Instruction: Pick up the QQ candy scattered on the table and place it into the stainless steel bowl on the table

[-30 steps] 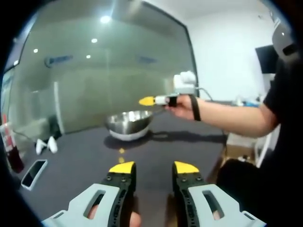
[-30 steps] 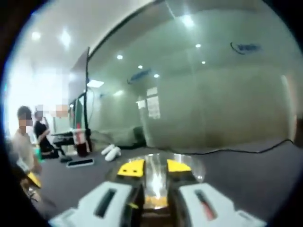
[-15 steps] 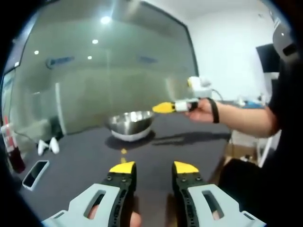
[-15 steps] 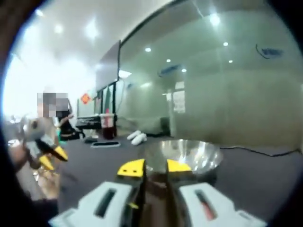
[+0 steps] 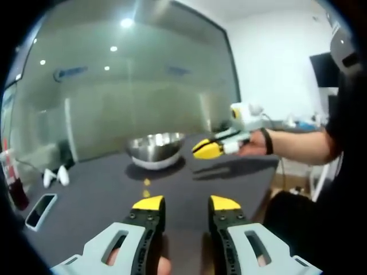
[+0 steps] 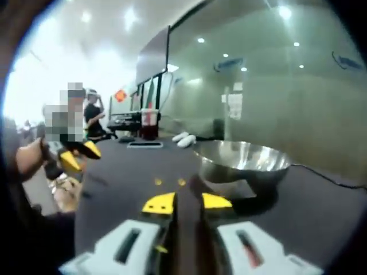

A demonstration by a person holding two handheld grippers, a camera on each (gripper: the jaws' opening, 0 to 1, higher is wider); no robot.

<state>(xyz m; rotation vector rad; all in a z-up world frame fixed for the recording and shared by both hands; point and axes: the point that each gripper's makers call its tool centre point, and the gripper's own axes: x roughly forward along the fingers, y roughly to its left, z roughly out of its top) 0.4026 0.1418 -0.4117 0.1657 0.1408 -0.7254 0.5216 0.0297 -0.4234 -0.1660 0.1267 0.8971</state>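
The dark table [image 5: 103, 189] fills the lower part of both views, and the steel bowl [image 5: 156, 150] stands on it toward the far side, in front of the glass wall [image 5: 114, 103]; the right gripper view looks into part of the bowl [image 6: 243, 160] from closer, though I cannot tell what lies inside. Two small yellow candies lie on the table just in front of the bowl, one behind the other [image 5: 147, 182] in the left gripper view and side by side [image 6: 157, 181] in the right gripper view, well apart from the rim. The left gripper [image 5: 186, 203] hovers low over the table with its yellow tips apart and nothing between them. The right gripper [image 6: 188, 201] has its tips also a little apart and empty, and it points at the candies. I think the next pick is the step in hand: it is better to come down straight over one candy, tips open on both sides of it, and to close gently so the small piece does not slide away. The left gripper view shows a phone [image 5: 41, 209] near the table edge. The right gripper view shows a red cup [image 6: 149, 123] at the far edge.
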